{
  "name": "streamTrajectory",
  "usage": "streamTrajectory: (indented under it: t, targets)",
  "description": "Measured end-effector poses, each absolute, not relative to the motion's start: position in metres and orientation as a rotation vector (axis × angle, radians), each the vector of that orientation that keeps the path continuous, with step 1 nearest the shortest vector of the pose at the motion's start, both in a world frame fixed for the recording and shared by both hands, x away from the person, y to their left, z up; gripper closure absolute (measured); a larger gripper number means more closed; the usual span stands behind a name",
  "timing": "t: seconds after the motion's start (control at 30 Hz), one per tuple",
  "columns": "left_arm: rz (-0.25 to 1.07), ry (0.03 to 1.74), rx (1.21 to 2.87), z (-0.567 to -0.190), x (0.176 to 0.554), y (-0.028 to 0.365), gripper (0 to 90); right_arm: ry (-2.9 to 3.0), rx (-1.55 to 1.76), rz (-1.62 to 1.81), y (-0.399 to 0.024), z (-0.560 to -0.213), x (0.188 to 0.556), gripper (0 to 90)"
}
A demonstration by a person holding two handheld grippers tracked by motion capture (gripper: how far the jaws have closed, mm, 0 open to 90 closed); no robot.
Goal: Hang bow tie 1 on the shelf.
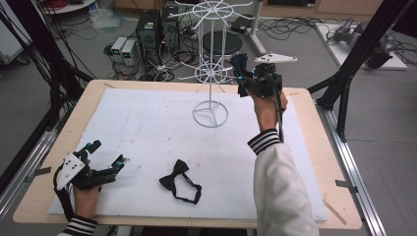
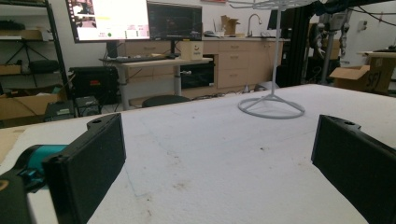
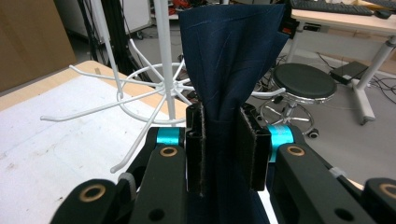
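A white wire rack (image 1: 210,73) with two tiers of hooks stands on a ring base at the back middle of the table. My right gripper (image 1: 240,73) is raised beside the rack's lower tier, shut on a navy blue bow tie (image 1: 239,61). In the right gripper view the navy fabric (image 3: 229,60) rises upright from between the closed jaws of the right gripper (image 3: 222,116), just right of the lower hooks (image 3: 159,86). A black bow tie (image 1: 178,181) with its strap lies flat at the front middle. My left gripper (image 1: 107,153) rests low at the front left, open and empty.
A white foam board (image 1: 147,128) covers the wooden table (image 1: 314,147). In the left gripper view the rack's ring base (image 2: 271,106) stands ahead of the open left gripper (image 2: 219,126). Computers, cables and a stool (image 1: 222,43) sit on the floor beyond the table.
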State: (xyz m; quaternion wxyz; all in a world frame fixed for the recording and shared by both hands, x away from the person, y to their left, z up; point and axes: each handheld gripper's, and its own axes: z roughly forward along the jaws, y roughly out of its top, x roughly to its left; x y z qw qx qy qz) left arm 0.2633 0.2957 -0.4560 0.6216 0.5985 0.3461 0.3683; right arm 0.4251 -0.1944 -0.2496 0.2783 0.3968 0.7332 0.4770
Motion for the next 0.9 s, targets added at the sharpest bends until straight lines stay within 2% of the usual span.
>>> streamTrajectory:
  t: [0.9]
  targets:
    - [0.851, 0.795, 1.374, -0.456, 0.263, 0.295, 3.5, 2.028, 1.065, 1.271, -0.180, -0.260, 0.433, 75.1]
